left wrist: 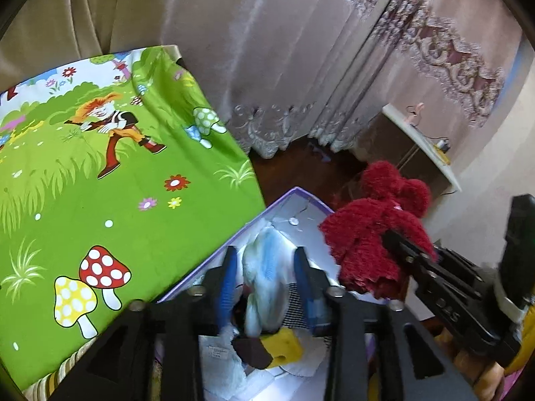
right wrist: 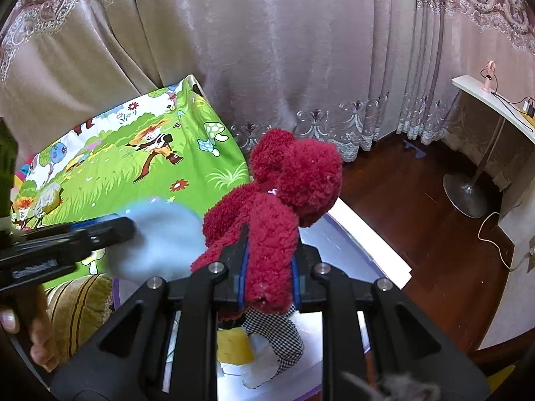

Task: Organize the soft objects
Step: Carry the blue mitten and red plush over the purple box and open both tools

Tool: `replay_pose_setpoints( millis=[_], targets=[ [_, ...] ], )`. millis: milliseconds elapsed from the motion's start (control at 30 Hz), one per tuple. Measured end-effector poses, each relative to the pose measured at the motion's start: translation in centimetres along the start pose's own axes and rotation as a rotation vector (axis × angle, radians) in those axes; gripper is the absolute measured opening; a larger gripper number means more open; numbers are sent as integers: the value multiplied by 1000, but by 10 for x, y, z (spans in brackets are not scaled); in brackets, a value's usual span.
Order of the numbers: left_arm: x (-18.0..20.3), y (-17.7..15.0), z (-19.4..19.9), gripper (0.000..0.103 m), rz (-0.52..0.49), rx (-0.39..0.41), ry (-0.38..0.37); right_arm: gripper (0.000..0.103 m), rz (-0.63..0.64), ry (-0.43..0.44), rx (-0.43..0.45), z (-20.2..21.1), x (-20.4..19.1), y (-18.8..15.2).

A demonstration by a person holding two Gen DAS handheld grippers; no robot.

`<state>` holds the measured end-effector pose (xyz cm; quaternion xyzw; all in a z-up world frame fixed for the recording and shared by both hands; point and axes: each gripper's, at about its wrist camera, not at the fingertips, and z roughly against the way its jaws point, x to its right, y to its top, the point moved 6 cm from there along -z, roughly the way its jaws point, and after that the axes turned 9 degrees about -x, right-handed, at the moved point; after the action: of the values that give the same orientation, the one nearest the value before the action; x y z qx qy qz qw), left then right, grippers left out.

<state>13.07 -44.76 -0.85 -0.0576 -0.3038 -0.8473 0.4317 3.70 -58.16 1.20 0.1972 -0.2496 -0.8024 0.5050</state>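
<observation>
My left gripper (left wrist: 265, 267) is shut on a pale blue and white fluffy soft toy (left wrist: 265, 277) and holds it over an open purple-edged box (left wrist: 284, 197). The toy shows blurred in the right wrist view (right wrist: 160, 240). My right gripper (right wrist: 269, 267) is shut on a dark red plush toy (right wrist: 277, 200) and holds it over the same box (right wrist: 361, 230). The red plush also shows in the left wrist view (left wrist: 371, 234), to the right of the blue toy. Inside the box lie a yellow sponge (right wrist: 234, 347), a checkered cloth (right wrist: 281, 337) and white soft things.
A bed with a green cartoon mushroom sheet (left wrist: 117, 183) lies left of the box. A grey soft thing (right wrist: 50, 197) rests on it. Long curtains (right wrist: 267, 50) hang behind. A dark wood floor (right wrist: 418, 217), a stand base (right wrist: 464, 193) and a white-topped side table (right wrist: 495, 100) are on the right.
</observation>
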Motion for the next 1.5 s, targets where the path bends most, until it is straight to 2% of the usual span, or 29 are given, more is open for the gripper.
replay_pose_setpoints(
  millis=[67, 433, 633, 700, 767, 833, 1267, 1500],
  targets=[
    [-3, -1, 0, 48, 8, 4, -1, 23, -2, -1, -3, -1, 2, 0],
    [-40, -5, 33, 49, 103, 49, -1, 24, -8, -20, -44, -18, 2, -4],
    [-56, -11, 53, 49, 138, 87, -9, 30, -2, -22, -36, -21, 0, -1],
    [-59, -13, 58, 49, 146, 94, -11, 34, 11, -23, -29, -24, -1, 3],
    [-62, -16, 62, 49, 151, 98, -12, 57, 20, -24, -31, -28, -2, 7],
    [-66, -20, 65, 49, 160, 99, -16, 64, 13, -46, -23, -30, 2, 9],
    [-91, -35, 89, 49, 205, 131, -18, 65, -32, -108, -23, -19, 25, 11],
    [-115, -52, 103, 49, 251, 144, 3, 67, -18, -98, -38, -22, 18, 9]
  ],
)
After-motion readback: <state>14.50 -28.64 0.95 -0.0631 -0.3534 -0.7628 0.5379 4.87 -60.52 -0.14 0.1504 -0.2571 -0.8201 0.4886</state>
